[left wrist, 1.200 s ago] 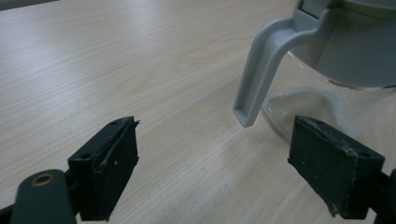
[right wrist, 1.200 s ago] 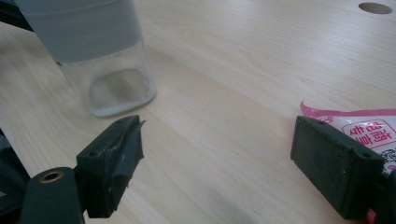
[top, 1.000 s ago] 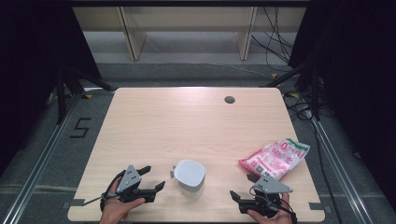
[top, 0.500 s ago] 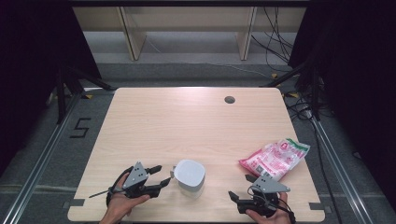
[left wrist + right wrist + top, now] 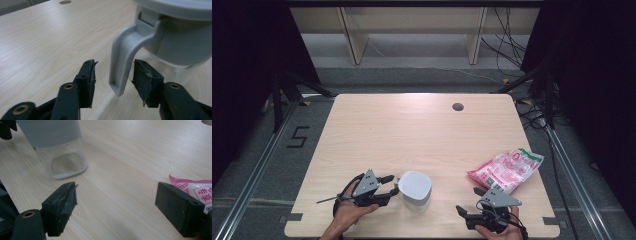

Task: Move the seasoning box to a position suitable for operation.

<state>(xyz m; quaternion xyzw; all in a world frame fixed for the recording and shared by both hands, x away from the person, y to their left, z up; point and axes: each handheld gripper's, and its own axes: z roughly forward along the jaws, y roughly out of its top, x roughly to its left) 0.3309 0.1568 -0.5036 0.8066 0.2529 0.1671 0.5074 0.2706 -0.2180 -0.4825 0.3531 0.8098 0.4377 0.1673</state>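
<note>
Meanwhile, left gripper (image 5: 391,189) had advanced, open fingers (image 5: 86,82) straddling the jug handle (image 5: 122,62) ungripped; right gripper (image 5: 467,210) sat wide open, empty.

The container (image 5: 414,189) stands upright on the counter (image 5: 422,135), near its front edge and left of centre. It has a pale grey lid, a grey upper band and a clear glass lower section with a rounded-square base. A grey loop handle (image 5: 122,60) projects from the lid rim and hangs down the side, its lower end free above the counter.
</note>
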